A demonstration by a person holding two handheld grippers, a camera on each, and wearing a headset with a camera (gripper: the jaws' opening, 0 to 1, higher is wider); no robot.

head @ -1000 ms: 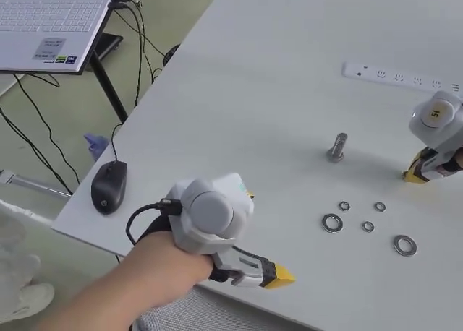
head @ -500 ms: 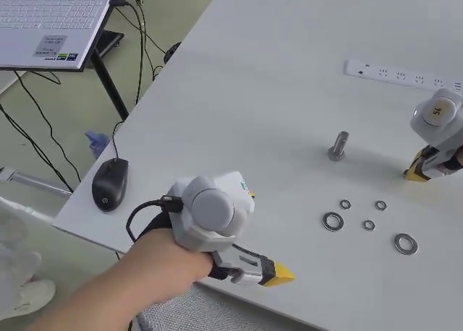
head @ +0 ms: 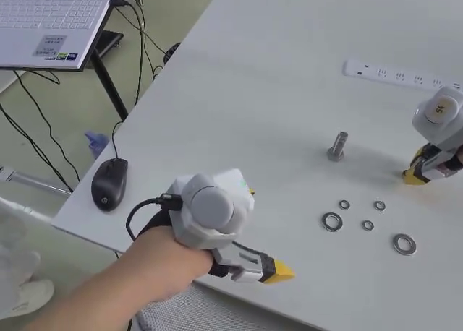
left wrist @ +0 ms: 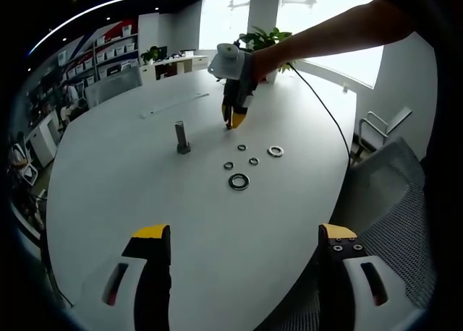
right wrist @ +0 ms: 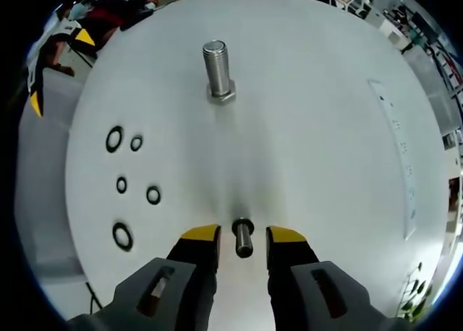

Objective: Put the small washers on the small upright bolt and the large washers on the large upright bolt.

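Note:
The large bolt stands upright on the white table. Two large washers and three small washers lie flat in front of it. In the right gripper view the small bolt stands between the narrowly parted jaws of my right gripper, with a thin gap on each side. My left gripper hovers wide open at the table's near edge, holding nothing, well short of the washers.
A white power strip lies at the back right of the table. A black mouse sits near the left corner. A laptop on a stand and cables are off the table's left edge. A mesh chair stands by the near edge.

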